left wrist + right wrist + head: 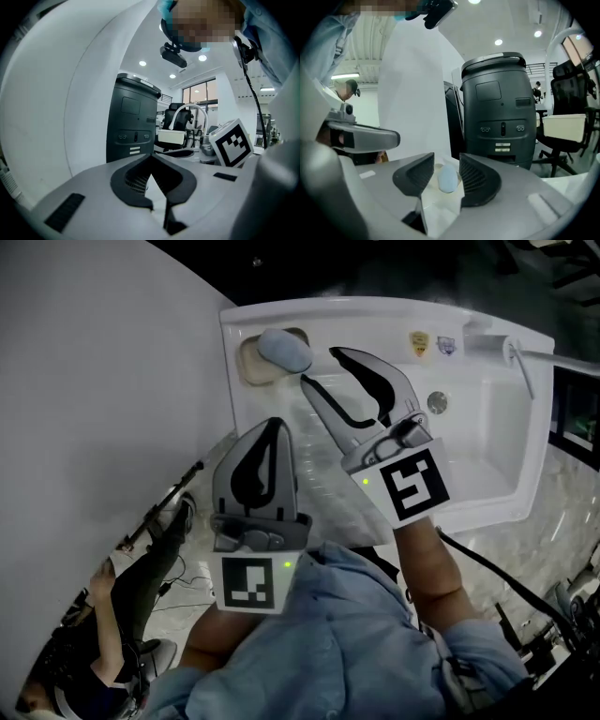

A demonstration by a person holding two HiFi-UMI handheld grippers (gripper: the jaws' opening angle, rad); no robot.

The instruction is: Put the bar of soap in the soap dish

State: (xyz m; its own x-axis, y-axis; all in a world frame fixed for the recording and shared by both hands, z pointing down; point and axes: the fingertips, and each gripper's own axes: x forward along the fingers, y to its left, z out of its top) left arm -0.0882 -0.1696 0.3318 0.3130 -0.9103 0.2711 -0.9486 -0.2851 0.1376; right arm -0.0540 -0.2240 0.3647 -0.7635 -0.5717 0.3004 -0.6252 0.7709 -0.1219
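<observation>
**No legible writing**

A yellow sticker (419, 341) and a bluish sticker (444, 345) on the white sink's back rim (375, 307) are too small to read. White label strips (502, 148) on the dark grey cabinet (497, 93) are blurred. The black-and-white square markers (416, 486) carry patterns, not letters.

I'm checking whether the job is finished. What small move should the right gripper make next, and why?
Probably draw the right gripper back from the corner of the sink, empty. The bar of soap already lies in the soap dish, and the jaws stand apart without pressing on it, so no further placing seems needed.
</observation>
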